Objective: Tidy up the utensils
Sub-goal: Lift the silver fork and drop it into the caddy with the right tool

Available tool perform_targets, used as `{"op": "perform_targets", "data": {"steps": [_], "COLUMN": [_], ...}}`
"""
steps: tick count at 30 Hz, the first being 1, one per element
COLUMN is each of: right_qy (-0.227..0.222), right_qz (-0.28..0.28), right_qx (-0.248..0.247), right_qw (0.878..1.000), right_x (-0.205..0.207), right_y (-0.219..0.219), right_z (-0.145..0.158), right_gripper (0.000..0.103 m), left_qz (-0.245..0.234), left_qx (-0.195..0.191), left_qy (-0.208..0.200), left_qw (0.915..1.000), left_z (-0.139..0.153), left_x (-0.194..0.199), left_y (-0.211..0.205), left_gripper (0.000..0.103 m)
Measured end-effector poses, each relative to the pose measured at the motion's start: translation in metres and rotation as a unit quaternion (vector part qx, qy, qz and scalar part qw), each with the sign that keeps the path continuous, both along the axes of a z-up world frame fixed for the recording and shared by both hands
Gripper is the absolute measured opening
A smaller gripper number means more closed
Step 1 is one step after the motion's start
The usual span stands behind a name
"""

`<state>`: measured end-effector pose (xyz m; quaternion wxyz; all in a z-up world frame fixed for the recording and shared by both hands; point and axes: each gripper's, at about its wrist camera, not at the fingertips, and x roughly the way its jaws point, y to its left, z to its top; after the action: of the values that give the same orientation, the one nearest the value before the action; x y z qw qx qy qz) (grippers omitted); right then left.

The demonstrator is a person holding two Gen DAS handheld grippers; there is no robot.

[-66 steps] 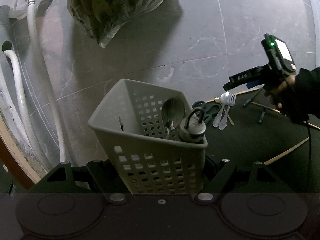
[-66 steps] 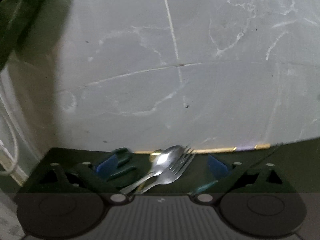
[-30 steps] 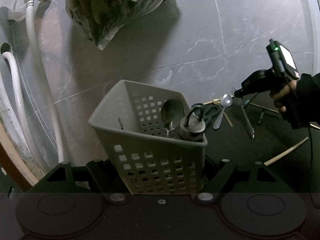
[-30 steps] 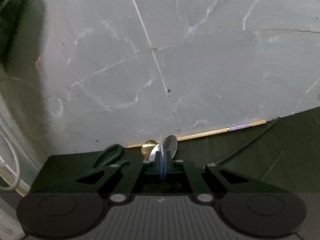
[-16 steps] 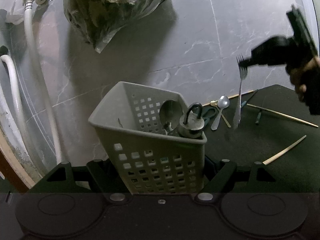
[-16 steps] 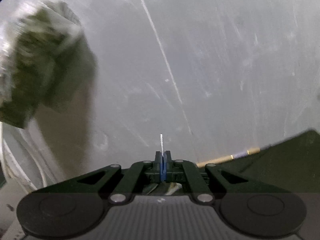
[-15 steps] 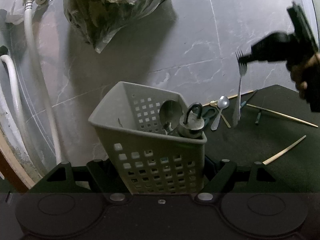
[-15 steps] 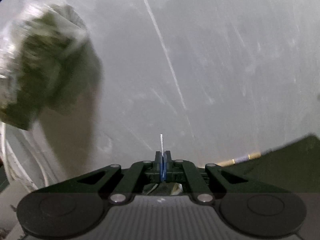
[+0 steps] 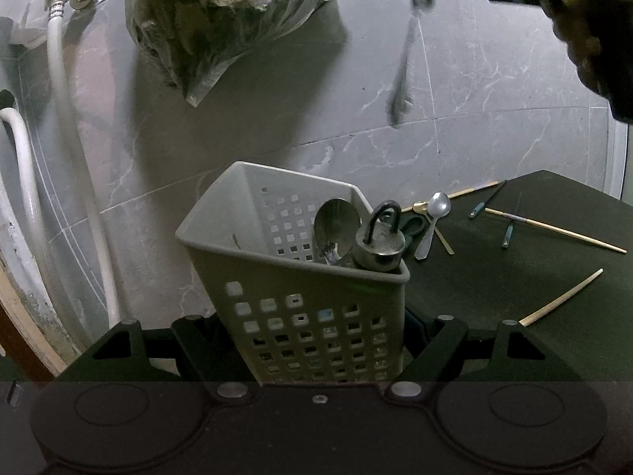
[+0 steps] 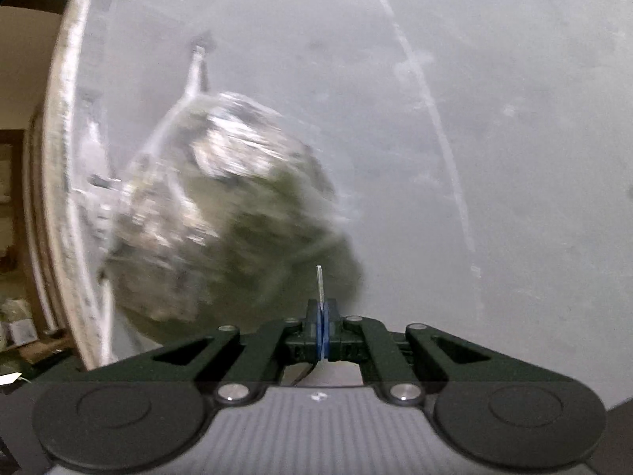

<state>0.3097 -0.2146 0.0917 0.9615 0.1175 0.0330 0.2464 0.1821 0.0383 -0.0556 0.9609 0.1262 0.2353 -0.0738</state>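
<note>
We had the task partly done. Our left gripper [image 9: 316,356] held the grey perforated basket [image 9: 300,297] by its near wall, fingers set narrowly around it, and the basket sat tilted at the left edge of the dark mat [image 9: 514,277]. Inside it, against the right corner, stood a large spoon [image 9: 336,229] and a padlock [image 9: 381,239]; whatever else lay deeper we could not make out.

Our right gripper [image 10: 321,328] was pinched fully together on a fork [image 9: 401,71], which hung blurred, handle down, high above the mat on the far right, well apart from the basket. In the right wrist view only a thin sliver of the fork's metal [image 10: 319,283] rose between the blue pads, with a bulging plastic bag [image 10: 221,213] smeared behind it.

So, as we judged it, the fork was in transit and not yet in the basket. Left on the mat, far of the basket, were a small silver spoon [image 9: 433,217], a gold-toned spoon [image 9: 421,209] just beside it, green-handled scissors [image 9: 413,227], several chopsticks [image 9: 554,229] and two thin teal-handled tools [image 9: 507,231]. Most of the sorting remained.
</note>
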Motion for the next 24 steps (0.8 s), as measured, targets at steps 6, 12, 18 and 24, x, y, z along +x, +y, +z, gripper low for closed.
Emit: {"op": "perform_targets", "data": {"steps": [6, 12, 18, 24], "right_qy": [-0.035, -0.039, -0.028, -0.011], "right_qz": [0.048, 0.080, 0.101, 0.115], "right_qx": [-0.033, -0.089, -0.127, -0.135], "right_qw": [0.998, 0.992, 0.986, 0.984], "right_x": [-0.017, -0.025, -0.032, -0.036], "right_y": [0.045, 0.081, 0.098, 0.103], "right_z": [0.005, -0.015, -0.034, -0.046], "right_gripper": [0.001, 0.002, 0.002, 0.002], "left_qz": [-0.001, 0.000, -0.001, 0.000], "left_qx": [0.000, 0.000, 0.000, 0.000], "left_qy": [0.000, -0.001, -0.001, 0.000], "left_qw": [1.0000, 1.0000, 1.0000, 1.0000], "left_z": [0.000, 0.000, 0.000, 0.000], "left_x": [0.000, 0.001, 0.001, 0.001], "left_y": [0.000, 0.000, 0.000, 0.000], "left_gripper": [0.080, 0.080, 0.080, 0.080]}}
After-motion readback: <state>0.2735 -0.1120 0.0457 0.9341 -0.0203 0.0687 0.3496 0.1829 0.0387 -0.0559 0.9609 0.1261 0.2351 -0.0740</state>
